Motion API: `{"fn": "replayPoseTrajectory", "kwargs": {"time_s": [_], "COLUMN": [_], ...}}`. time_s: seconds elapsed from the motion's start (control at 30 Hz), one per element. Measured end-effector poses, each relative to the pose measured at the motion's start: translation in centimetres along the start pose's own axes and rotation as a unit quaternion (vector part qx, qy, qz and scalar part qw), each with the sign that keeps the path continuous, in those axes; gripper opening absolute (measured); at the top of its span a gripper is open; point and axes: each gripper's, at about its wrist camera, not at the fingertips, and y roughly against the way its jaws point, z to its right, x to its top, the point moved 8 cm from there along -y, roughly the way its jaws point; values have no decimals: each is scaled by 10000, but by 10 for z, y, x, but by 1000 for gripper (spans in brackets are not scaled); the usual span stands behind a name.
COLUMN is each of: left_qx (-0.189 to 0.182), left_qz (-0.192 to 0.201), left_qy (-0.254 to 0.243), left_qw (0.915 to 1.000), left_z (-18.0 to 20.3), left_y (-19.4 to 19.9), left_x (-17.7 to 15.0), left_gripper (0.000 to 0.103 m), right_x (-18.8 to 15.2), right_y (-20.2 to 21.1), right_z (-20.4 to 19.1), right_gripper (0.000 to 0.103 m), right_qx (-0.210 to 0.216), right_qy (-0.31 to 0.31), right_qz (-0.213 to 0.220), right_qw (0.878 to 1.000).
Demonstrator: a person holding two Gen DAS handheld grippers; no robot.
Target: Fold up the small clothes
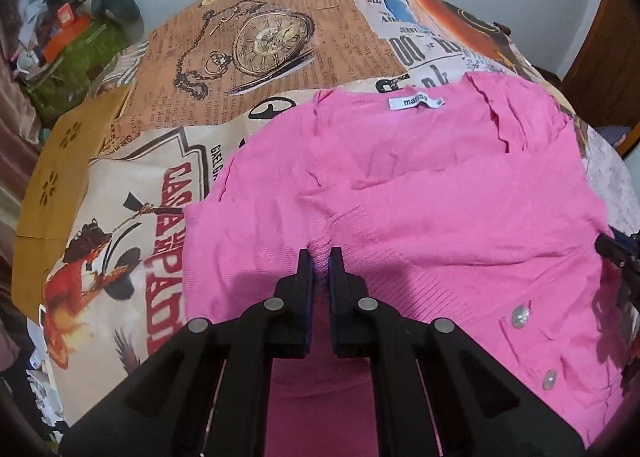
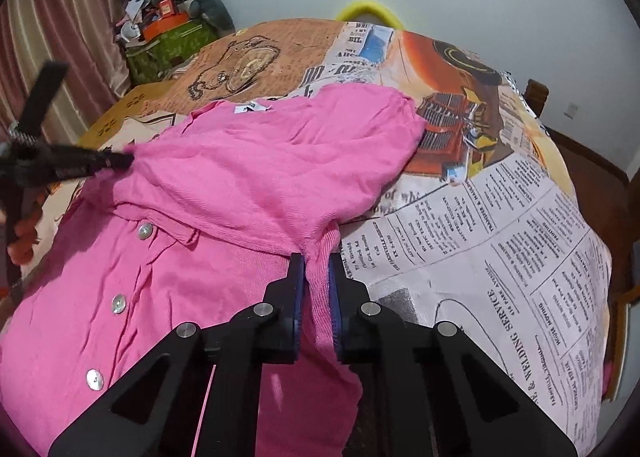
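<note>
on the printed tablecloth (image 1: 248, 69), both tools, left tool (image 1: 320, 257) and right tool (image 2: 317, 263), pinch ribbed folds of the crumpled pink knit cardigan (image 1: 400, 185).

The cardigan (image 1: 420, 193) is bright pink knit with pearly silver buttons (image 1: 521, 316) and a white neck label (image 1: 416, 102) printed in dark letters. Under it, the counter's cloth (image 1: 256, 57) is a collage of tan newsprint with a sepia pocket watch (image 1: 268, 39), red block lettering at its left edge, and black-on-white columns (image 2: 500, 241) at its right edge. Both claws are black with blue pads (image 2: 334, 297).
</note>
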Motion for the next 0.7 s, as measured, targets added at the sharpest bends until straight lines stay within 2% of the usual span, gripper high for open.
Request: {"fn": "replayPoseTrajectory", "kwargs": {"time_s": [0.2,0.27,0.33,0.4,0.57,0.7], "left_qx": [-82,-3,-27,-92,-109,-105], "left_qz": [56,134,179,235,192,74], "left_qy": [-46,-121,-105,-40,114,253], "left_qw": [9999,9998,9998,9997,9997,9996], "left_z": [0,-1,-3,-6,-17,-28], "left_y": [26,39,53,67,94,108], "left_x": [-4,-8,-15,-25,-58,-92], "left_gripper": [12,20,32,36,38,39], "right_x": [-1,-3,-7,-10,-22,-37], "right_y": [8,15,26,36,72,86], "right_z": [-1,-2,-3,-3,-5,-5], "right_gripper": [12,13,13,14,30,31], "right_qx": [-34,-19,-79,-93,-126,-118], "right_qy": [-103,-118,-78,-69,-116,-178], "right_qz": [-30,-87,-106,-104,25,-44], "right_qw": [9999,9999,9999,9999,9998,9998]}}
